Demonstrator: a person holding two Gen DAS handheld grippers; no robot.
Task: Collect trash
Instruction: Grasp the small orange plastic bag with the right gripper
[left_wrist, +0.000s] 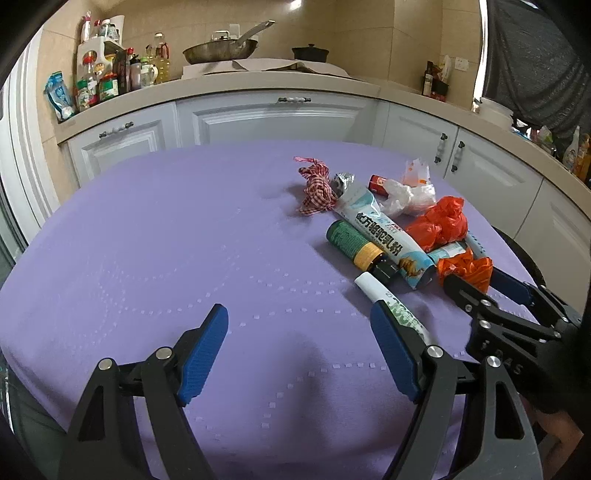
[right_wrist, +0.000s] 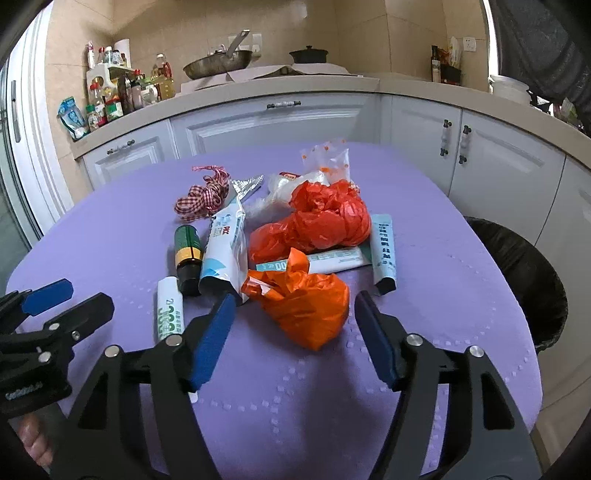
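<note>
Orange bag (right_wrist: 303, 306) between open right claw (right_wrist: 293, 314)

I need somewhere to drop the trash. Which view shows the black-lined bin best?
The right wrist view: the round bin with a black plastic liner stands open beside the purple table. In the left wrist view only a dark sliver shows.

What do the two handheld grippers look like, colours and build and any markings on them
Both match. The left gripper and right gripper have black angular plastic arms joined by round silver pins, each ending in two flat blue fingers with a finely ribbed face. Faint pale lettering sits on the black bodies, too small to read. No cables show. Dark grey fabric appears at upper right, possibly clothing.
</note>
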